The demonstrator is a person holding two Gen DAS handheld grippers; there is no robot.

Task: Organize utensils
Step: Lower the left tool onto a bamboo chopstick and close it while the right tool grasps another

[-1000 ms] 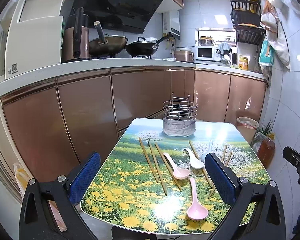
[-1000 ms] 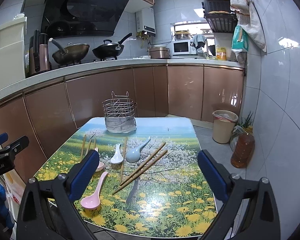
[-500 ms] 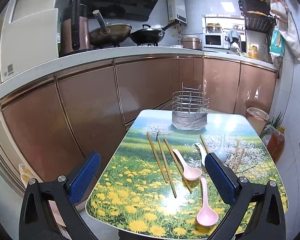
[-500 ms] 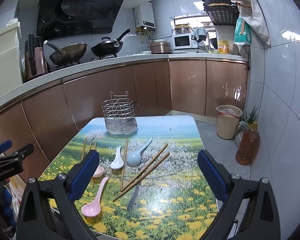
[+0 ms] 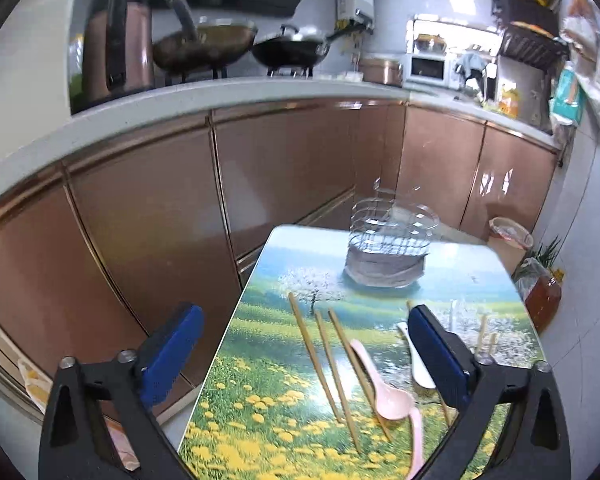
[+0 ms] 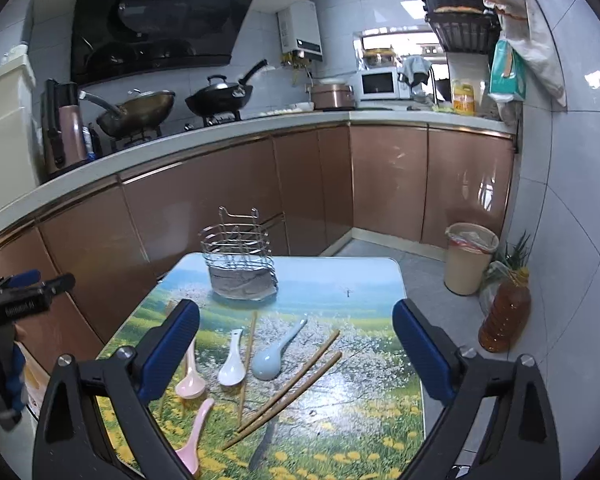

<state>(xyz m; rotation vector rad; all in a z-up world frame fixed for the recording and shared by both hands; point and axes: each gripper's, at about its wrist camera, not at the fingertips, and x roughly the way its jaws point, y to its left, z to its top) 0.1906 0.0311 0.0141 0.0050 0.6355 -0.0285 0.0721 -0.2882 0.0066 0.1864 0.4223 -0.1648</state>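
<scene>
A wire utensil basket [image 6: 240,264] stands at the far end of the flower-print table [image 6: 340,432]; it also shows in the left wrist view [image 5: 388,252]. Loose on the table lie wooden chopsticks [image 6: 288,390], a white spoon [image 6: 232,364], a light blue spoon [image 6: 274,354] and two pink spoons [image 6: 194,432]. The left wrist view shows three chopsticks [image 5: 324,364] and a pink spoon [image 5: 384,388]. My left gripper [image 5: 304,356] is open and empty above the table's near left edge. My right gripper [image 6: 296,354] is open and empty above the near end.
Brown kitchen cabinets [image 6: 220,216] run behind and left of the table, with woks on the counter [image 6: 220,92]. A bin [image 6: 470,256] and an oil bottle [image 6: 504,312] stand on the floor at the right, by the tiled wall.
Both grippers have moved forward and lower toward the table. The left view has swung left and is blurred with motion. Nothing on the table has moved.
</scene>
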